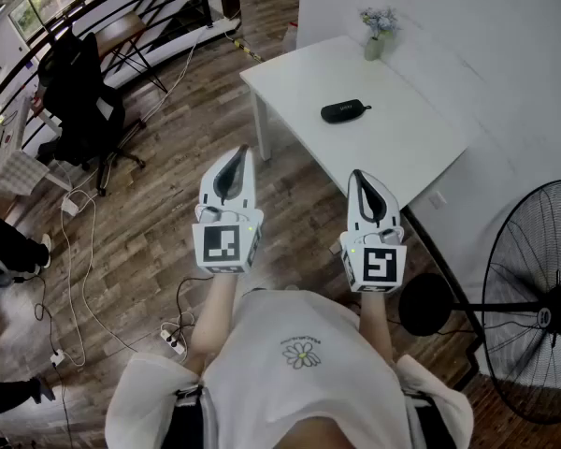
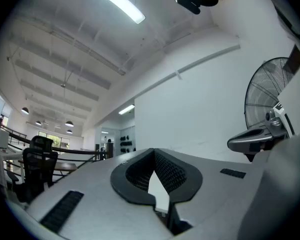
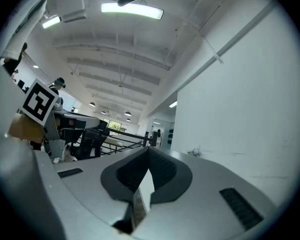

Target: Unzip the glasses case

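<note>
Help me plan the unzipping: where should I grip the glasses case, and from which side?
Probably across its narrow middle, from above: the glasses case lies flat on the table, with a small tab at its right end in the head view; leave that free.

A white rectangular table (image 1: 421, 148) stands on the wooden floor (image 1: 168, 157), its far side against a white wall (image 1: 486, 26). A black, closed glasses case (image 1: 344, 110) lies near the table's middle. A small vase (image 1: 375, 37) of flowers stands at the far edge.
</note>
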Demonstrator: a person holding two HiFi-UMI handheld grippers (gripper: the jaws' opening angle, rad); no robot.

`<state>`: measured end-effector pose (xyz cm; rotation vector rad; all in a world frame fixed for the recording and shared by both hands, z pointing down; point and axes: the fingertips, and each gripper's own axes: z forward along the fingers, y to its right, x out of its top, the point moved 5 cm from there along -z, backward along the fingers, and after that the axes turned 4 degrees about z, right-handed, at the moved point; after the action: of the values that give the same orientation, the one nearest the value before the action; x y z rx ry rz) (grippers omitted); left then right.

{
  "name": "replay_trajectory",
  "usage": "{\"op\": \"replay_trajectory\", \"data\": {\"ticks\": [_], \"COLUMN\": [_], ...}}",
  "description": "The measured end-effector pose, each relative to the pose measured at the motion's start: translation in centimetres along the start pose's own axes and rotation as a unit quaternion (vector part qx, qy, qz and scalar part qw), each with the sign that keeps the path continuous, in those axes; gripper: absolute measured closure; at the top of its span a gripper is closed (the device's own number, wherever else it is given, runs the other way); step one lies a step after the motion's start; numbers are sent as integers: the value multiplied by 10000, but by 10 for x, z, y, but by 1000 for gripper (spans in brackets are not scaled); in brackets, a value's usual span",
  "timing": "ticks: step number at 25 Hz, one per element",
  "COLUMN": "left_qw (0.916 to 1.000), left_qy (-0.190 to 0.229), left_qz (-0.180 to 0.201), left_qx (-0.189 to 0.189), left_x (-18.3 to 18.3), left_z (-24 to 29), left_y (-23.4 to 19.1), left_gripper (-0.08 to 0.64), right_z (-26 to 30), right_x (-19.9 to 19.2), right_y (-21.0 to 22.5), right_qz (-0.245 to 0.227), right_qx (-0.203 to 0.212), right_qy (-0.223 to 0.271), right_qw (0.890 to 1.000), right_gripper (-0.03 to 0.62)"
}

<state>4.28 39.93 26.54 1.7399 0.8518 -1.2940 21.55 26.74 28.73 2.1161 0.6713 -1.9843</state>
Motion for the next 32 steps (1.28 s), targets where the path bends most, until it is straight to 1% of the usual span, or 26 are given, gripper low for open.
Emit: {"op": "replay_trajectory", "data": {"ticks": [3, 5, 8, 9, 10, 11, 13, 14, 15, 17, 22, 26, 29, 32], "left_qw": [10000, 9998, 9992, 9992, 9993, 9992, 9972, 9958, 9948, 9937, 9910, 9922, 9942, 9957], "left_qy": [-39, -152, -286, -303, -331, -386, -564, -668, -767, -935, -1226, -1181, -1025, -846], "left_qz": [50, 117, 277, 269, 183, 3, -479, -625, -666, -608, -528, -399, -324, -348], "left_qx": [-39, -67, -80, -74, -72, -71, -41, -2, 39, 65, 46, -11, -75, -144], "left_x": [-8, -17, -25, -26, -27, -30, -41, -48, -54, -65, -82, -80, -74, -70], "left_z": [7, 7, 2, 2, 2, 3, 3, 2, 1, -1, 2, 7, 12, 23], "left_y": [4, 4, 5, 5, 5, 5, 6, 7, 8, 10, 19, 20, 19, 20], "left_gripper": [546, 546, 546, 546, 546, 546, 546, 546, 546, 546, 546, 546, 546, 546], "right_z": [7, 9, 10, 11, 12, 12, 14, 14, 14, 14, 14, 15, 13, 13], "right_x": [-7, -13, -19, -21, -23, -25, -30, -33, -36, -42, -65, -71, -74, -79], "right_y": [8, 10, 10, 11, 11, 12, 14, 15, 15, 13, 12, 14, 16, 21], "right_qz": [9, 30, 171, 227, 295, 366, 499, 568, 641, 759, 891, 931, 952, 892], "right_qx": [-12, -8, 39, 54, 57, 48, 7, -6, -4, 42, 174, 212, 228, 224], "right_qy": [-29, -72, -146, -177, -222, -274, -370, -402, -427, -490, -828, -936, -965, -1005], "right_qw": [10000, 10000, 9997, 9996, 9993, 9989, 9981, 9976, 9970, 9959, 9924, 9910, 9905, 9907], "right_gripper": [586, 586, 586, 586, 586, 586, 586, 586, 586, 586, 586, 586, 586, 586]}}
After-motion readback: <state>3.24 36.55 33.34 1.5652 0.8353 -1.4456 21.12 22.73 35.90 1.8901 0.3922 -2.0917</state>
